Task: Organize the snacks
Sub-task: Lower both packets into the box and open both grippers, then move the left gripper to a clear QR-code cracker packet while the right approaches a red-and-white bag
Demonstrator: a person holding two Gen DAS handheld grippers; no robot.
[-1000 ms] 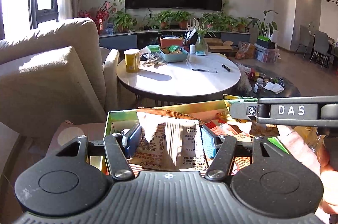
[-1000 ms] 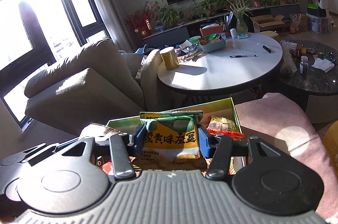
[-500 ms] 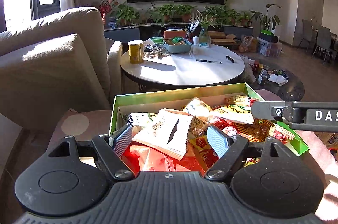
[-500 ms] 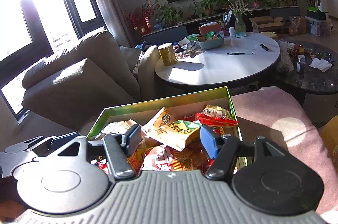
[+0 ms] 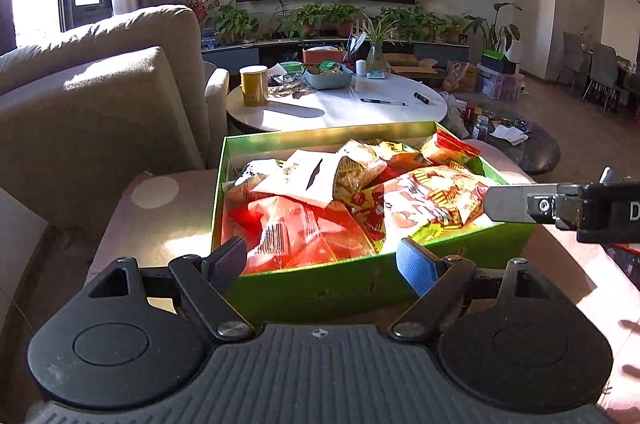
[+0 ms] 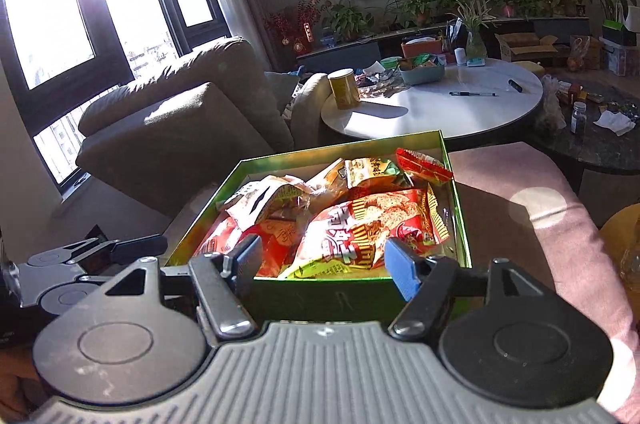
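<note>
A green box (image 5: 320,288) (image 6: 332,298) full of snack packets sits on a pink cushioned surface. A white packet (image 5: 308,176) (image 6: 260,198) lies at the box's back left, a yellow-green packet (image 6: 372,170) at the back, and a large red and yellow bag (image 5: 432,204) (image 6: 360,228) at the front right. My left gripper (image 5: 322,260) is open and empty, just behind the box's near wall. My right gripper (image 6: 324,264) is open and empty, also at the near wall. The right gripper shows from the side in the left wrist view (image 5: 560,208).
A beige sofa (image 5: 92,120) stands to the left. A round white table (image 5: 344,104) behind the box holds a yellow can (image 5: 253,86), a teal bowl and pens. A dark low table (image 6: 600,140) with bottles is at the right. The pink cushion (image 6: 532,208) extends right.
Both grippers have let go of their packets, the white one and the yellow-green one, which now lie in the box. Both have opened and drawn back toward me.
</note>
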